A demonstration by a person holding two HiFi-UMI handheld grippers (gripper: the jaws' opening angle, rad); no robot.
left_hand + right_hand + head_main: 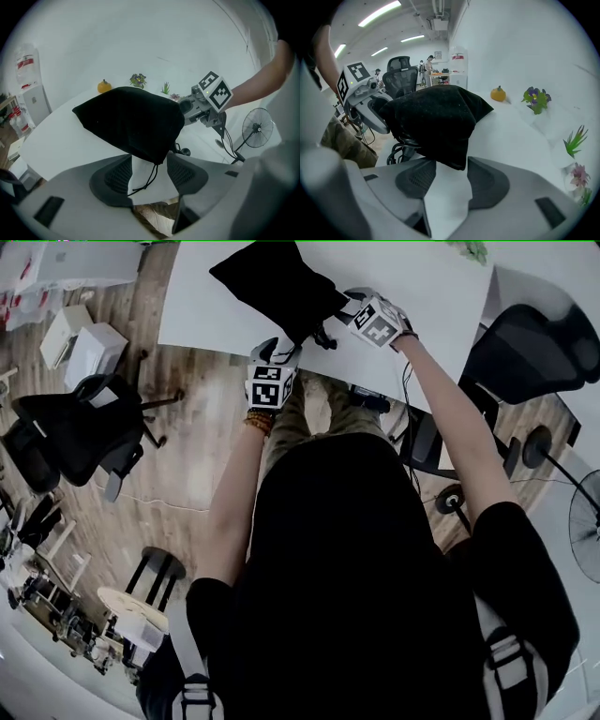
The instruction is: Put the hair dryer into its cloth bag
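**A:** How did the left gripper (149, 164) stand?

**B:** Its jaws were apart and clamped on nothing. The lower edge of the black cloth bag (129, 122) dipped between their tips, and the drawstring (151, 176) hung loose between them.

**A:** And the right gripper (451, 171)?

**B:** Its jaws were apart too, with another corner of the bag just at their tips and the pads not pressing on it.

**A:** Where was the hair dryer?

**B:** I couldn't see it. The bag bulged on the tabletop (70, 145) straight ahead of both grippers, so I judged it was inside.

**A:** What could have gone wrong?

**B:** The bag's mouth lay close to the tabletop's near edge. A pull toward either gripper might have dragged the bag over that edge. Pinching only cloth, or only the drawstring, could have let the weight slip out.

**A:** Was anything in the way?

**B:** No. Far beyond the bag from the left gripper sat a small orange ornament (104, 86), and potted flowers (536, 99) stood ahead and right of the right gripper. An office chair (401, 79) and a fan (257, 127) stood off the tabletop, well apart.
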